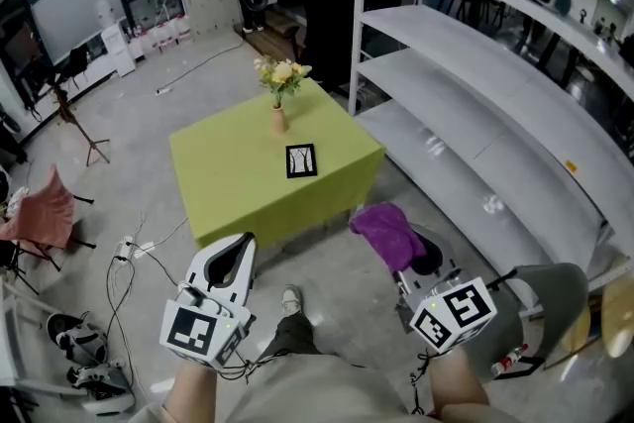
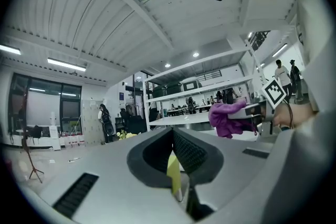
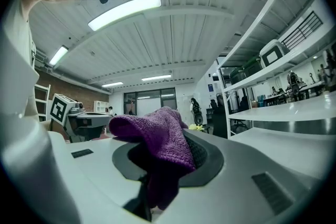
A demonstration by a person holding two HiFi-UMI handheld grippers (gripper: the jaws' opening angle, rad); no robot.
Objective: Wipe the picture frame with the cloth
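Left gripper [image 1: 236,253]: you hold it low at your left side, pointing forward, jaws closed together with nothing between them.
Right gripper [image 1: 404,264]: you hold it beside the left one, well apart from it, jaws clamped on the purple cloth [image 1: 384,231].
Left forearm [image 1: 193,393], right forearm [image 1: 461,389]: both extended forward.

Head view looks steeply down on the distant table [image 1: 228,183]; gripper views face outward, sharing the shelves [image 1: 446,79].

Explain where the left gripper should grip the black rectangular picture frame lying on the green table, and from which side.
Probably the near edge of the black rectangular picture frame, approached from above on the person's side. It lies flat on the green table, so only its thin rim offers purchase, and the vase of flowers stands behind it.
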